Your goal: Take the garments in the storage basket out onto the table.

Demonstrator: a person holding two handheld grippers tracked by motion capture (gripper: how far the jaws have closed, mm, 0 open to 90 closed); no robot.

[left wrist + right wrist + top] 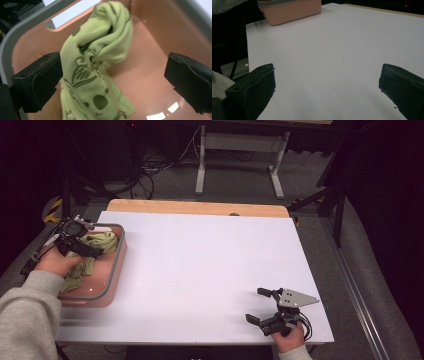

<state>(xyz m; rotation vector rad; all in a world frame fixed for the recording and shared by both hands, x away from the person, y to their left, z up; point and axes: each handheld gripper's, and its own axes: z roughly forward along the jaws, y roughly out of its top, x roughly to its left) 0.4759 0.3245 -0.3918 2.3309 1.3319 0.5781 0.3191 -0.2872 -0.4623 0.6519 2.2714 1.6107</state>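
While the left gripper (112,75) hangs inside the pink bin (116,265), its 2 jaws stand spread wide, 1 touching the near edge of the green cloth (100,65) and the other well clear over bare pink floor; nothing is pinched. Item 1, green cloth: a printed garment, bunched and twisted, lying in the bin against the wall nearest the person, heaped rather than flat, likely because it was dropped in loose. Item 2, pink bin: grey-rimmed, with a handle slot, standing at the table's (200,265) left edge, within easy reach of the left hand. Item 3, right gripper (260,306): resting low near the table's front right corner, well apart from the bin, jaws spread with nothing between them, aimed across bare white surface toward the bin, seemingly parked out of the way. Judgement: the wide spread suits either taking a fold of the cloth or having just let it go
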